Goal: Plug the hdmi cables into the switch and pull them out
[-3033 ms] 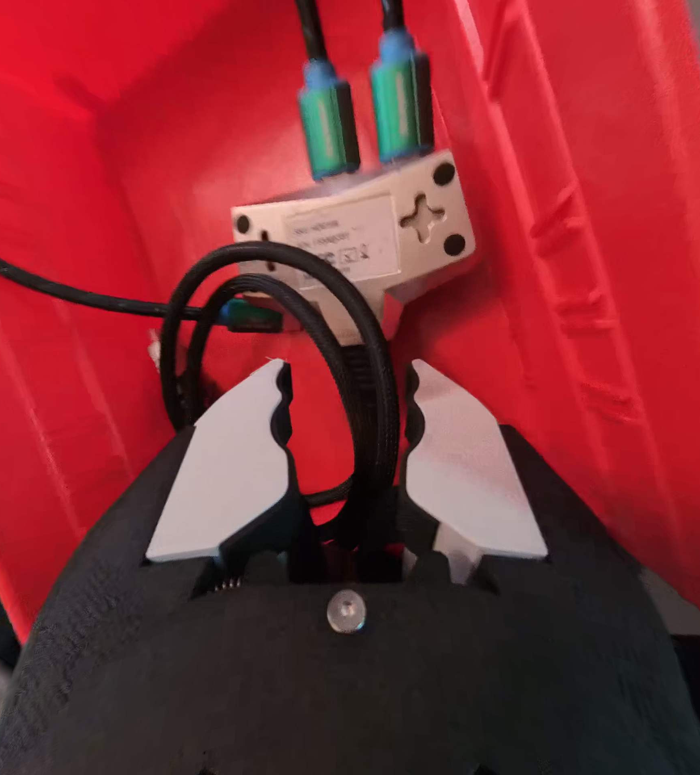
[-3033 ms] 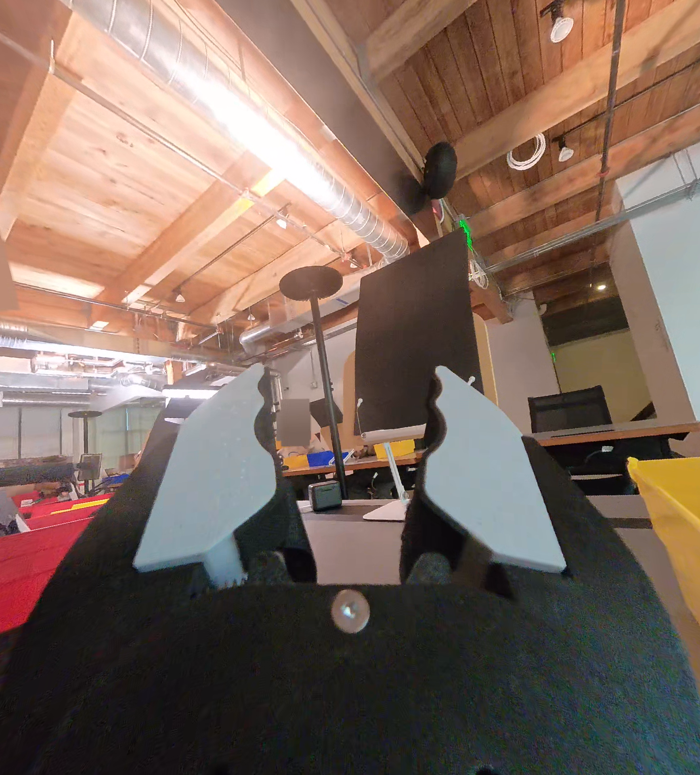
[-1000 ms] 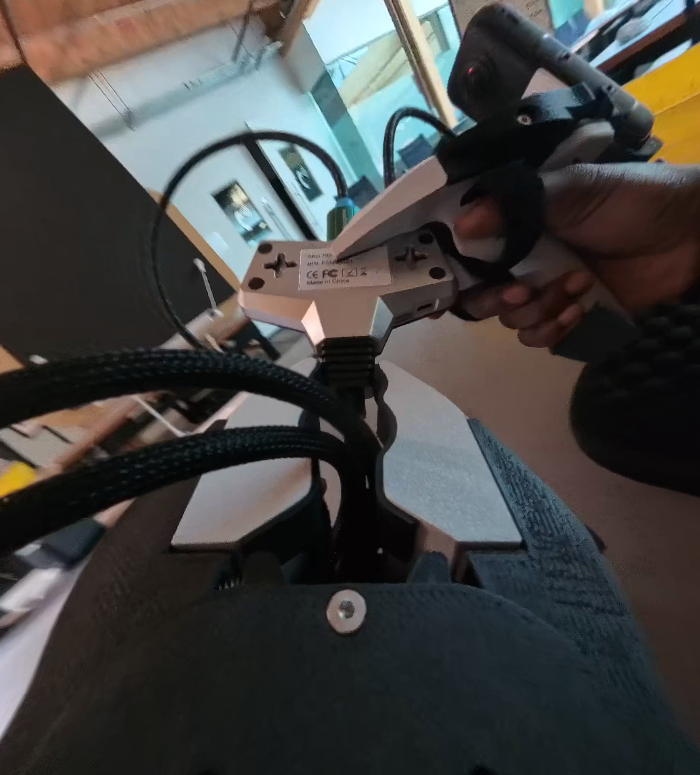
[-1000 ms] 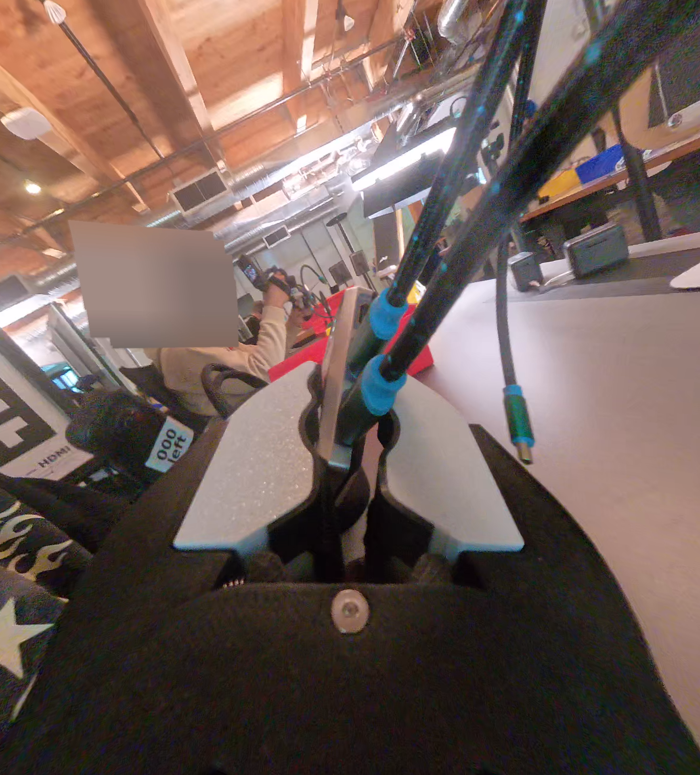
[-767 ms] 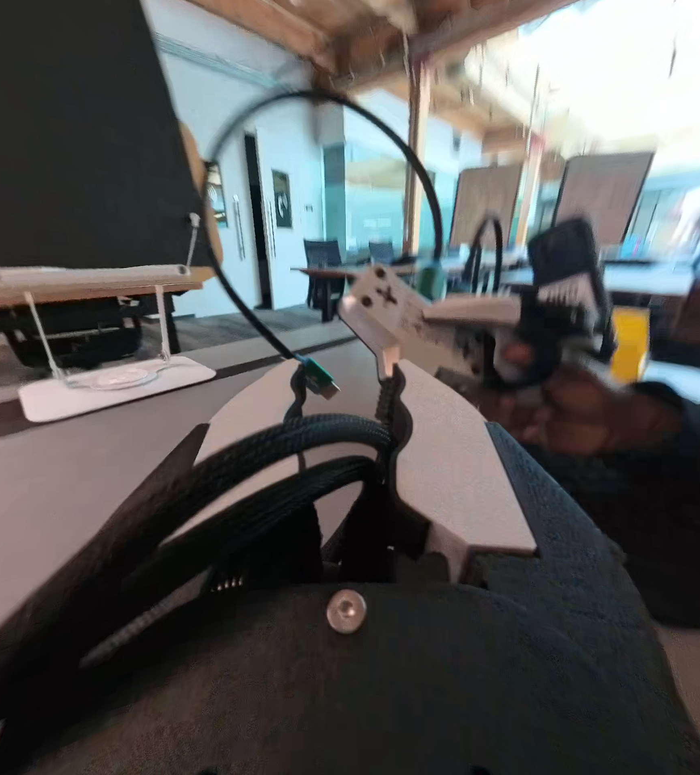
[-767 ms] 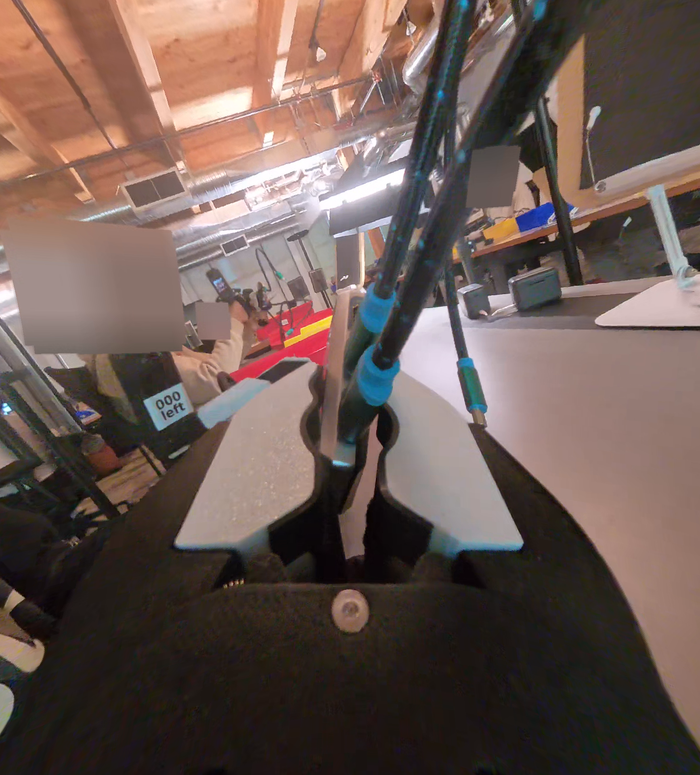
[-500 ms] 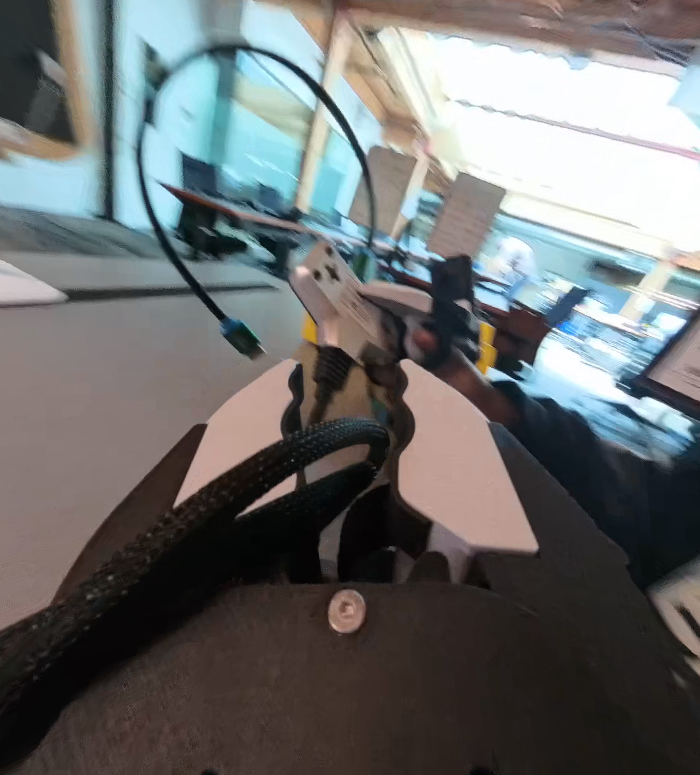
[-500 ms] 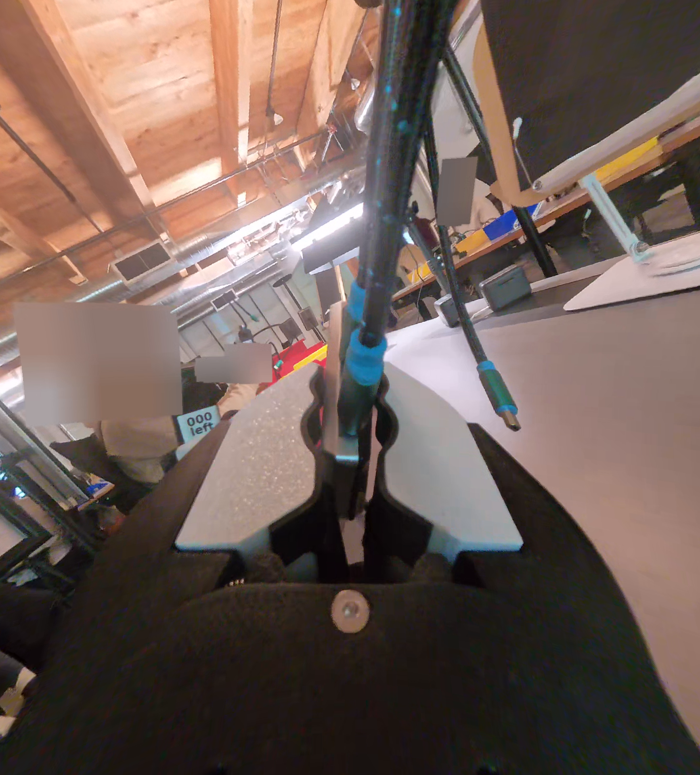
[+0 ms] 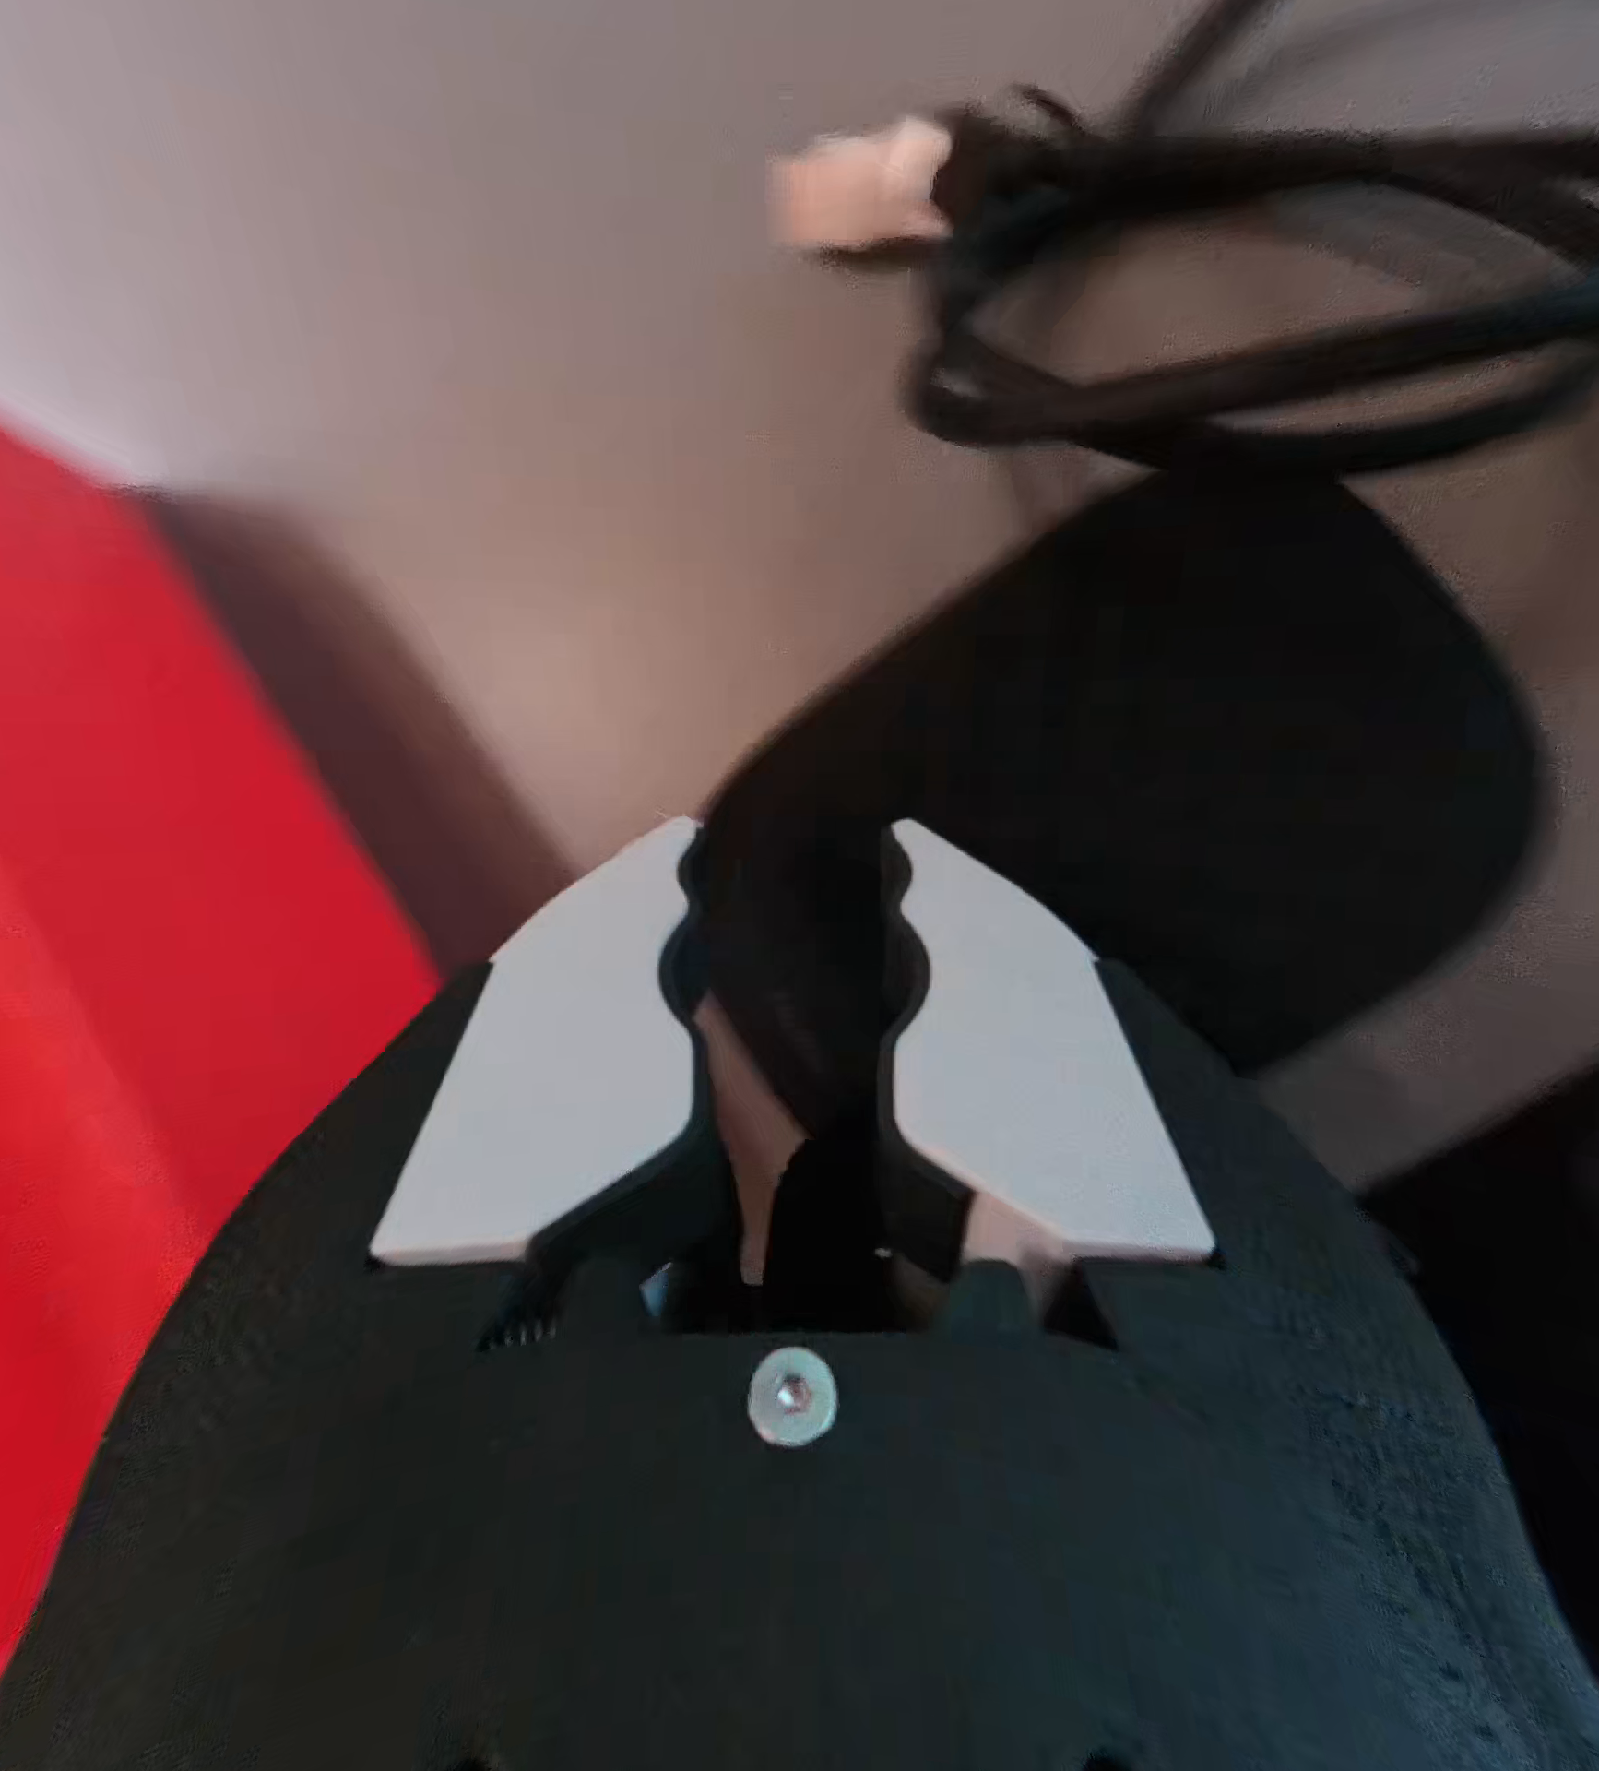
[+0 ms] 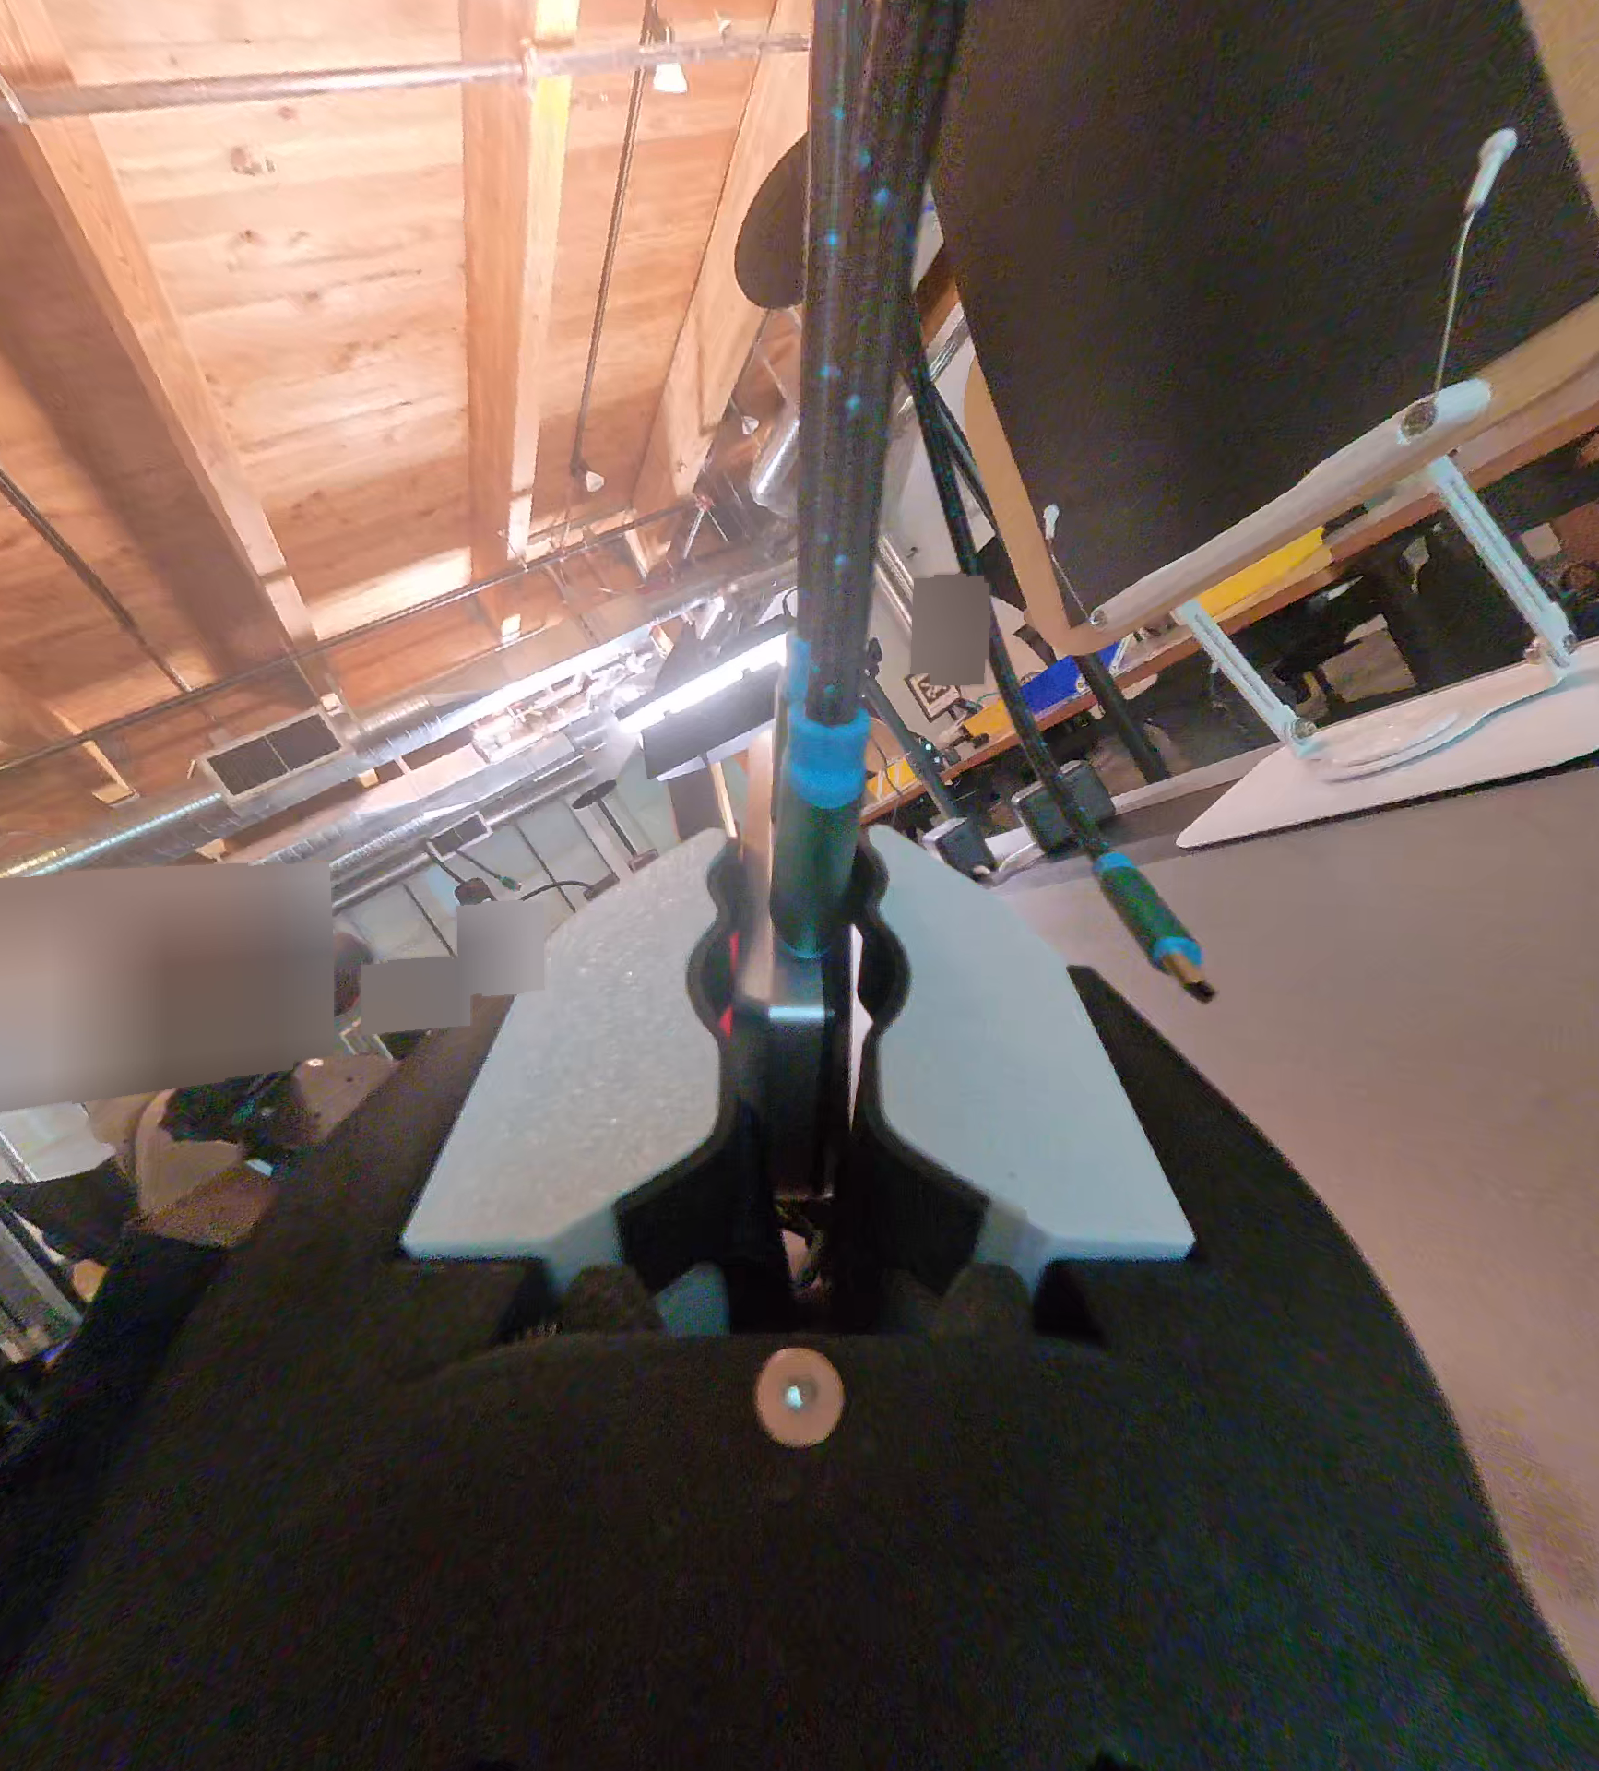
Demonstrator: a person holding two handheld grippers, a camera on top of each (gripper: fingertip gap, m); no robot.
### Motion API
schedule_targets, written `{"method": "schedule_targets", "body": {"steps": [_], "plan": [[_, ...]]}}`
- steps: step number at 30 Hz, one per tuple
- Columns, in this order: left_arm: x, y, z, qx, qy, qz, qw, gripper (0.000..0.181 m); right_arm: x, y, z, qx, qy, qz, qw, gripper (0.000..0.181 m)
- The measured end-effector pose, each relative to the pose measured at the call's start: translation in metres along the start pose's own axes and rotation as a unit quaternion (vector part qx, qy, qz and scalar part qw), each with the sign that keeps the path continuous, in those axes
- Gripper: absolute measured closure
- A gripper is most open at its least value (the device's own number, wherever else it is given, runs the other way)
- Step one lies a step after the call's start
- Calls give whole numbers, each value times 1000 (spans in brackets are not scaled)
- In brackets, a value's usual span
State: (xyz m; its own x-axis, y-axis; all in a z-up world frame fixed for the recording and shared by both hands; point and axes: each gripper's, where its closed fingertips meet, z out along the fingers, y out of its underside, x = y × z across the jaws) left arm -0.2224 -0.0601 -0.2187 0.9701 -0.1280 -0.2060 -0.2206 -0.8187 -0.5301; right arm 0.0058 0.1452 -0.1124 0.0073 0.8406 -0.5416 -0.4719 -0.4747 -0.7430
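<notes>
A grey table [image 10: 1399,1102] fills the right side of the right wrist view, and a white stand [image 10: 1409,728] with a flat base rests on its far edge, carrying a black panel [image 10: 1256,268]. Overhead is a wooden ceiling [image 10: 250,287] with beams and a silver duct [image 10: 135,834]. In the blurred left wrist view, a red bin [image 9: 58,862] lies at the left on the same table.
</notes>
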Motion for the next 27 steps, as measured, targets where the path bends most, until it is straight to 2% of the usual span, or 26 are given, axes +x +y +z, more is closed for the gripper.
{"method": "schedule_targets", "body": {"steps": [2,3,4,5,6,7,8,9,10,11,12,14,16,19,22,25,27], "plan": [[-25,-34,-24,108,-93,-25,989,148,0,0,0,1,1,2,1000,159],[-32,-61,-42,199,-124,-44,971,148,0,1,1,0,3,0,1000,159],[-28,-88,-64,299,-120,-64,944,148,0,2,1,2,4,-3,1000,159],[-9,-114,-87,399,-70,-71,912,148,0,2,1,4,5,-5,1000,159],[22,-136,-110,489,17,-66,870,149,-1,2,2,5,4,-4,1000,159],[57,-150,-131,557,122,-67,819,149,-2,3,2,5,2,-2,1000,159],[86,-159,-143,585,230,-92,772,150,-3,3,3,6,0,2,1000,159],[111,-165,-141,570,335,-133,738,150,-4,4,4,8,-4,8,1000,159],[137,-171,-130,527,427,-167,715,147,-6,4,4,11,-8,15,1000,159],[162,-174,-111,471,499,-188,703,139,-7,5,5,13,-13,22,1000,159],[182,-176,-86,407,544,-209,703,135,-9,6,5,15,-20,28,999,159],[212,-178,-38,309,582,-253,709,129,-15,5,4,22,-40,41,998,160],[223,-183,-9,282,590,-305,692,128,-25,4,5,31,-75,63,995,160],[211,-198,8,336,572,-359,656,128,-45,10,8,23,-136,102,985,160],[188,-204,-9,405,572,-345,624,130,-62,29,14,-24,-169,105,980,159],[164,-199,-32,487,540,-303,616,152,-74,44,18,-61,-183,76,978,157],[154,-193,-39,526,499,-260,638,158,-83,52,21,-83,-193,48,977,158]]}}
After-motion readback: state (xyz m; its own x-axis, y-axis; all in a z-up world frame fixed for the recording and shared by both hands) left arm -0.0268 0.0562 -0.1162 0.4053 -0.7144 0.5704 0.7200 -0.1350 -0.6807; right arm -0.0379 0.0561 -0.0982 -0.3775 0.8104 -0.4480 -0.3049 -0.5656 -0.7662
